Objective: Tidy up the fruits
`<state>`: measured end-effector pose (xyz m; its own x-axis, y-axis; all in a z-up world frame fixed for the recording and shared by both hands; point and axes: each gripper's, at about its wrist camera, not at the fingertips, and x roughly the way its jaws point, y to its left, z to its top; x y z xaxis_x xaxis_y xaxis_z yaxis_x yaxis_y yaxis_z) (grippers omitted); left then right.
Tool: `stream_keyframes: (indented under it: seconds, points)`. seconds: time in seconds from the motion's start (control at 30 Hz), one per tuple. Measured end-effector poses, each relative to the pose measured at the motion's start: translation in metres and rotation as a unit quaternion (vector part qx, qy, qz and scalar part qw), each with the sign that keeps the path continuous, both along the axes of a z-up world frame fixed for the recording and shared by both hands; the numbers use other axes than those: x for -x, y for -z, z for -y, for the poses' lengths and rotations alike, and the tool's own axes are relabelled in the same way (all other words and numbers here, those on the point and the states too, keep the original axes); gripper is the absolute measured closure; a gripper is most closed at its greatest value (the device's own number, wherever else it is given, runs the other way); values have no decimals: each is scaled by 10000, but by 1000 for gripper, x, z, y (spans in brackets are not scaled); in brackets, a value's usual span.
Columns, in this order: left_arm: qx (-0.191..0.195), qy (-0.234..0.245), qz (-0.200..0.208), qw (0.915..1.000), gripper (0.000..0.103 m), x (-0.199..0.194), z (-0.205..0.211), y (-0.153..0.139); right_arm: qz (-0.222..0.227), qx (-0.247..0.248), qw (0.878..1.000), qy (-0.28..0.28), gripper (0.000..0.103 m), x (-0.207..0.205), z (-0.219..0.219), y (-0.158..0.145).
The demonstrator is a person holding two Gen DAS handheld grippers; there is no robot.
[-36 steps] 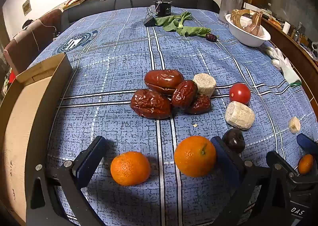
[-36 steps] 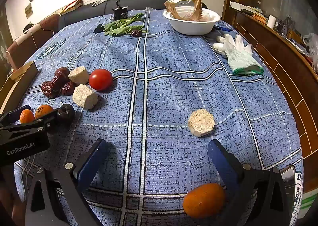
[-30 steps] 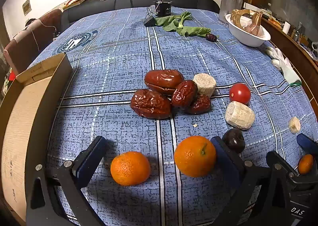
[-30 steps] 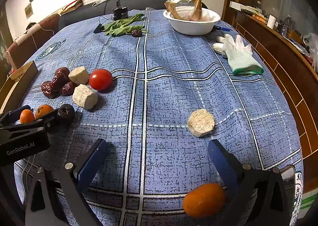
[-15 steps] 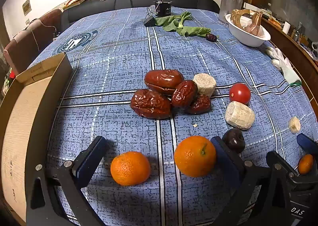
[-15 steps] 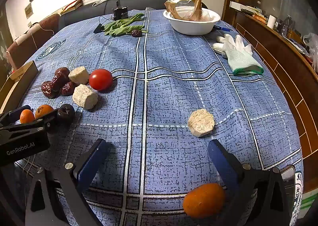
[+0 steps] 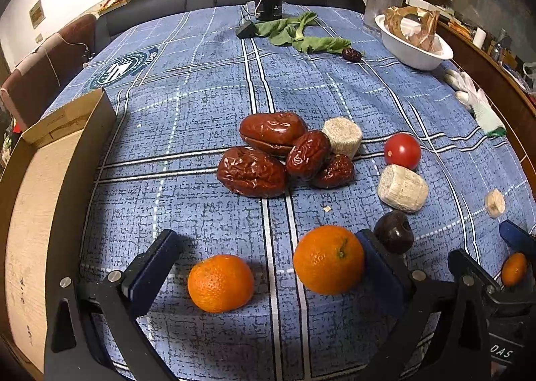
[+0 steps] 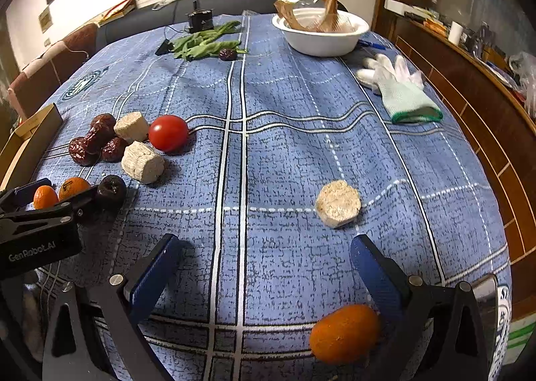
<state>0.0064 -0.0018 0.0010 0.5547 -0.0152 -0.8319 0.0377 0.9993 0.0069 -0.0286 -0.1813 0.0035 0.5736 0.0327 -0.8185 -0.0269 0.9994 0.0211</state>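
My left gripper (image 7: 268, 260) is open low over the blue checked cloth, with two oranges between its fingers: a smaller one (image 7: 220, 282) near the left finger and a bigger one (image 7: 328, 259) against the right finger. Beyond them lie a pile of red dates (image 7: 278, 156), a tomato (image 7: 402, 150), pale cylinder chunks (image 7: 402, 188) and a dark plum (image 7: 393, 236). My right gripper (image 8: 264, 263) is open near the table's front edge; a third orange (image 8: 343, 334) lies just inside its right finger. A cardboard box (image 7: 37, 200) stands at the left.
A white bowl (image 8: 321, 34) with a paper bag stands at the back right, a white glove (image 8: 398, 89) near the right edge, green leaves (image 8: 204, 42) and a lone date (image 8: 227, 54) at the back. Another pale chunk (image 8: 338, 203) lies ahead of my right gripper.
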Motion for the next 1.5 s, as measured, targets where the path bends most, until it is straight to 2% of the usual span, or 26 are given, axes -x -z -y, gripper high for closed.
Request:
stream_keyframes:
  seconds: [0.17,0.2,0.3,0.4,0.47,0.57,0.67,0.73,0.8,0.93,1.03,1.23,1.5]
  points:
    - [35,202,-11,9998,0,3,-2,1,-22,1,10000,68,0,-6,-2,0]
    - [74,258,12,9996,3,4,-3,0,-10,10,10000,78,0,-6,-2,0]
    - [377,327,231,9985,20,12,-9,-11,8,55,9999,93,1,-4,-3,1]
    - [323,275,716,9965,20,25,-14,-36,105,118,9997,185,2,2,-3,-4]
    - [220,275,996,9944,20,38,-18,-53,450,102,9987,234,2,16,-4,-16]
    - [-29,169,1377,9903,14,61,-23,-76,1050,293,9937,268,2,37,-10,-37]
    - [39,136,1596,9871,14,76,-30,-86,1832,287,9817,441,2,66,-13,-63]
    - [-2,54,1680,9858,14,85,-33,-89,2107,154,9763,475,1,77,-13,-72]
    - [0,93,1597,9871,14,90,-33,-87,2203,77,9743,474,1,85,-15,-79]
    - [187,143,1293,9913,19,96,-33,-81,2023,40,9789,270,1,89,-22,-80]
    - [-1,150,1282,9916,19,101,-30,-79,1972,27,9802,160,1,94,-29,-81]
    - [-9,188,1317,9911,19,111,-29,-82,1993,21,9799,70,1,102,-37,-82]
    - [347,242,1090,9931,20,109,-35,-75,1927,-23,9813,6,1,104,-41,-79]
